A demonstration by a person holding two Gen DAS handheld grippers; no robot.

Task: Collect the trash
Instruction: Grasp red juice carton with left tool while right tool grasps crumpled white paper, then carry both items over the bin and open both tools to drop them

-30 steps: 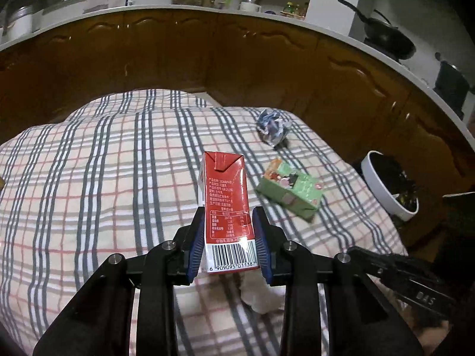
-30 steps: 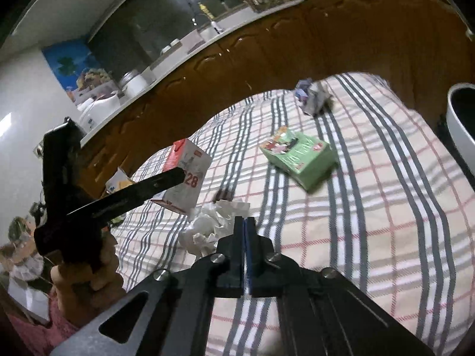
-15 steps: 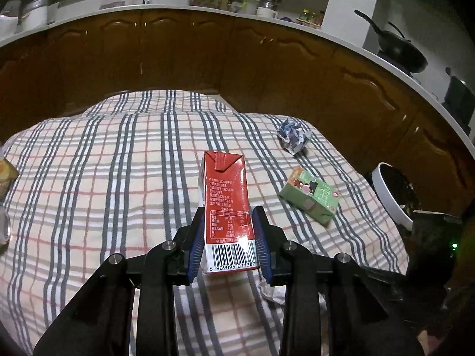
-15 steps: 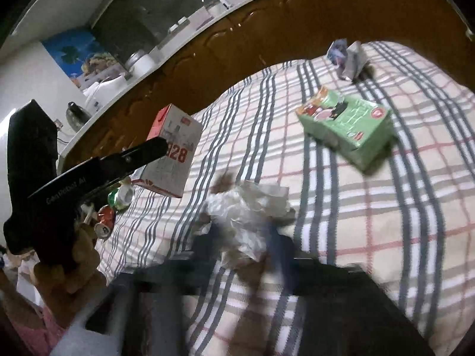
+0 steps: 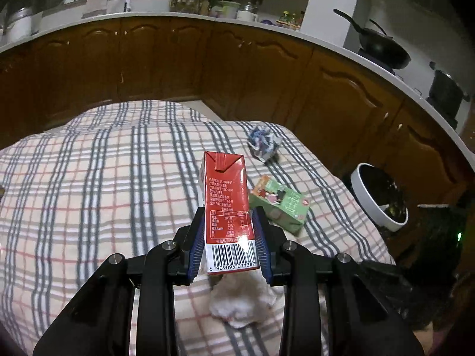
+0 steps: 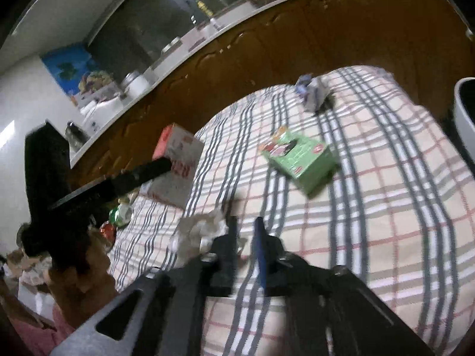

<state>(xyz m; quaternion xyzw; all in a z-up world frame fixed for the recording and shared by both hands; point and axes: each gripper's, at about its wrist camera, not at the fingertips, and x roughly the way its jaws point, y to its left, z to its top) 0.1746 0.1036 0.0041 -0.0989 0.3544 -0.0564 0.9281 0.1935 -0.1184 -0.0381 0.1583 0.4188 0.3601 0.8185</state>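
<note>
My left gripper is shut on a red milk carton and holds it above the plaid-covered table. The carton also shows in the right wrist view. A crumpled white tissue lies below it; in the right wrist view the tissue is just left of my right gripper, which is slightly open and empty. A green carton lies flat further on. A crumpled blue-white wrapper lies near the far edge.
A white bin with a dark liner stands on the floor right of the table. Brown cabinets curve around behind. Small cans lie at the table's left.
My right gripper went from shut to slightly open and shifted to the right of the tissue. The left gripper kept hold of the red carton while its view swung slightly.
</note>
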